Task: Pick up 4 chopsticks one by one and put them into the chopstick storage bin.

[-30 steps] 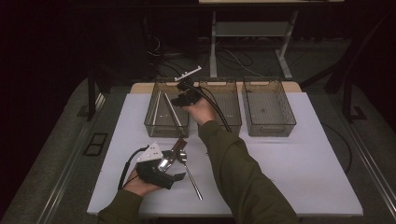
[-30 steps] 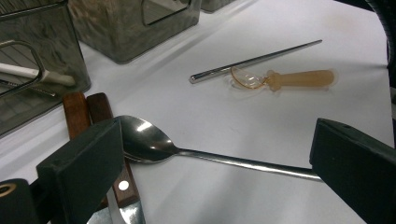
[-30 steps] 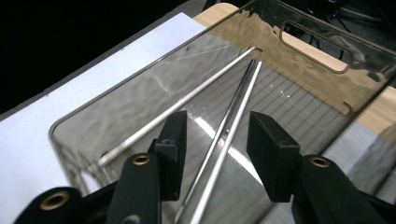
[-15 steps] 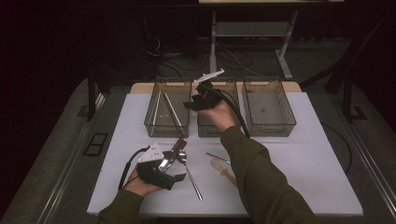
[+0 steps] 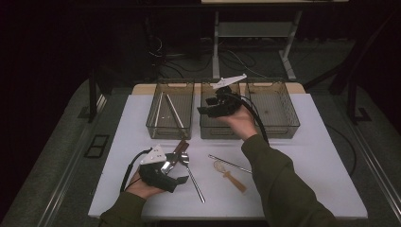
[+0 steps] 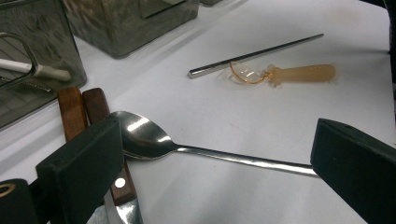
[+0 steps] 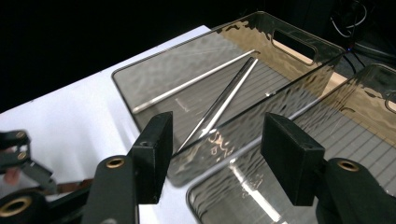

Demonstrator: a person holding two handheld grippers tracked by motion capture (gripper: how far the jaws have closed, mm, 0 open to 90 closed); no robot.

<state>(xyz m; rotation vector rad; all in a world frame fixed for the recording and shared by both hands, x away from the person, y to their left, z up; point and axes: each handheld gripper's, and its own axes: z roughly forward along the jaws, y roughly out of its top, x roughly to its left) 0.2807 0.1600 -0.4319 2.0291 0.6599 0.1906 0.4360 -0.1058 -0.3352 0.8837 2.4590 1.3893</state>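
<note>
two grippers are at work sorting cutlery. our left gripper (image 6: 219, 172) rests on the white table (image 5: 307, 156), jaws wide and holding nothing, straddling a polished steel spoon (image 6: 187, 149) that lies flat beside two wooden-handled knives (image 6: 84, 112). our right gripper (image 7: 215, 154) hangs above the middle clear plastic bin (image 5: 218, 128), jaws partly apart and empty, having just been opening. we judge the spoon stiff, light and slippery, so we would pinch its thin handle near the middle, squarely. a translucent amber spoon (image 5: 229, 175) and a steel chopstick (image 5: 229, 163) lie nearby.
</note>
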